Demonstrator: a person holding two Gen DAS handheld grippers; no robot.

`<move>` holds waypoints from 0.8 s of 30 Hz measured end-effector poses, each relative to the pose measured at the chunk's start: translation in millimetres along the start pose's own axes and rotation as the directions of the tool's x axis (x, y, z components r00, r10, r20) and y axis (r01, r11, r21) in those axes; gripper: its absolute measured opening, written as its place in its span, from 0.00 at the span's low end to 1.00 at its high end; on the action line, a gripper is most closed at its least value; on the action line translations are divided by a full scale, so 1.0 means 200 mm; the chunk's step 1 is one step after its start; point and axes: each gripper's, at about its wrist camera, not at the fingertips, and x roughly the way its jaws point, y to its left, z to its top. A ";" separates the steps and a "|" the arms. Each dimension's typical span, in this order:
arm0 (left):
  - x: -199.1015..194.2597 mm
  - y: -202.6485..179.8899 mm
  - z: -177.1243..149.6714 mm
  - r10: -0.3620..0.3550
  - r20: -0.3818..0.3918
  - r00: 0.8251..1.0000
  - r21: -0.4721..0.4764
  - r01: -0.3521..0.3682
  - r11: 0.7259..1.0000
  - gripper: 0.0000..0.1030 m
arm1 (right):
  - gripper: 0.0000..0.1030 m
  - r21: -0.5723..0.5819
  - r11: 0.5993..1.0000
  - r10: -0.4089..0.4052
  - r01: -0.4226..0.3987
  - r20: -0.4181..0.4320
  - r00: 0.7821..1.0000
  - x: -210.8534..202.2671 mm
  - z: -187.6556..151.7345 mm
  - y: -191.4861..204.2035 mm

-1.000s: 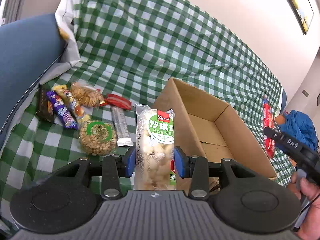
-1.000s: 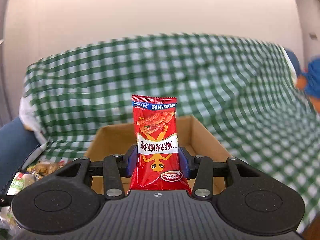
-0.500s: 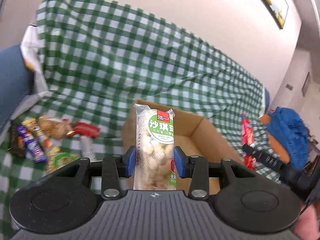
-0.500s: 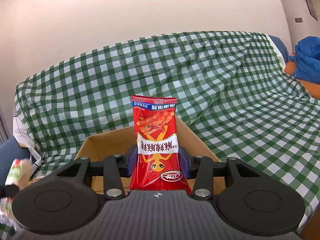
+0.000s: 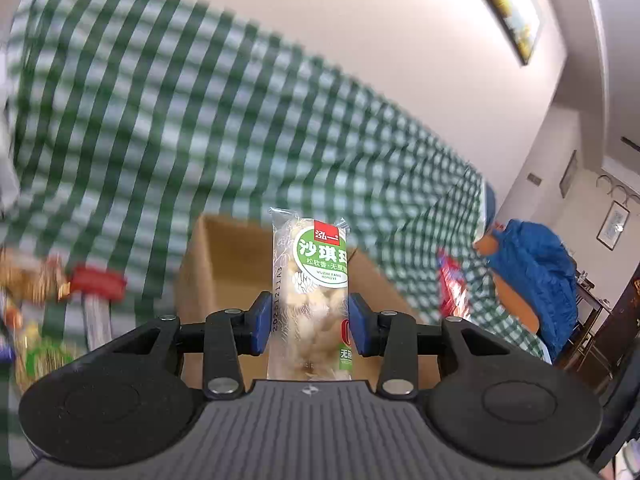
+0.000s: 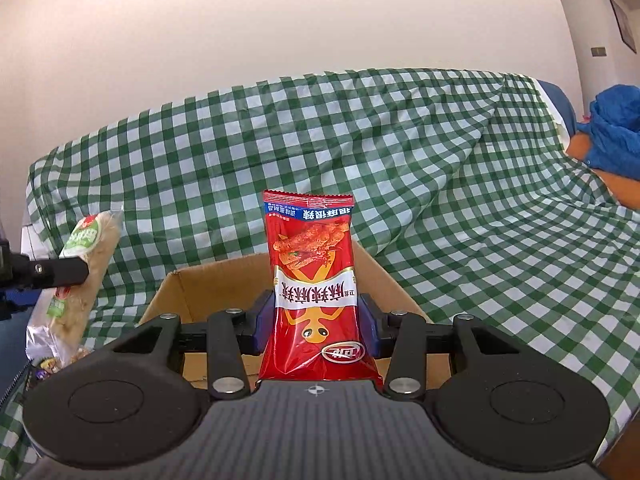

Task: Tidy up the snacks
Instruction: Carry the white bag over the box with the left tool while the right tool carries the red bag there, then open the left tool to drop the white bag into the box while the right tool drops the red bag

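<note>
Two packets stand upright in your grips, left gripper [image 5: 308,322] pinching the clear rice-cake pack [image 5: 310,292], right gripper [image 6: 316,330] pinching the red snack pouch [image 6: 314,280], poised to drop into the cardboard box [image 6: 224,280].

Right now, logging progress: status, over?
Left tongs shut on clear pastry pack. Right tongs shut on red snack pack. Cardboard box ahead, unobstructed.

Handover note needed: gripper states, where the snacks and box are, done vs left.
Left gripper: shut on the clear sachima pack, upright, in front of the cardboard box.
Right gripper: shut on the red spicy snack packet, upright over the box.
Box sits open on the green checked cloth; its floor is mostly hidden.
Done: both packs picked up.
Left: drop both in the box, then the loose snacks left of it.
</note>
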 end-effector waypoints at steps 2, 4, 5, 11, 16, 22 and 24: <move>0.03 0.03 0.00 0.001 -0.016 1.000 -0.038 -0.001 0.999 0.43 | 0.45 -0.015 1.000 -0.003 0.003 -0.004 1.000 0.01 0.00 0.01; 0.06 0.03 0.01 -0.015 -0.014 1.000 -0.051 0.014 0.999 0.42 | 0.45 -0.027 1.000 -0.007 0.007 -0.006 1.000 0.02 0.00 0.03; 0.06 0.03 0.01 -0.021 -0.010 1.000 -0.045 0.020 0.999 0.42 | 0.45 -0.031 0.999 -0.009 0.009 -0.005 1.000 0.03 0.00 0.03; 0.14 -0.01 0.00 -0.049 -0.024 0.998 -0.043 0.048 0.998 0.30 | 0.45 -0.031 0.999 -0.025 0.024 -0.009 1.000 0.06 0.00 0.06; 0.16 -0.02 -0.01 -0.051 -0.047 0.998 -0.032 0.049 0.998 0.21 | 0.45 -0.055 0.998 -0.027 0.027 -0.004 1.000 0.06 -0.01 0.07; 0.17 0.07 0.01 -0.045 -0.062 0.997 -0.130 0.037 0.991 0.22 | 0.45 -0.044 0.998 -0.040 0.039 -0.015 0.999 0.08 -0.01 0.05; 0.18 0.11 0.01 -0.044 -0.074 0.996 -0.163 0.031 0.986 0.22 | 0.48 -0.045 0.998 -0.043 0.041 -0.032 0.999 0.09 -0.01 0.06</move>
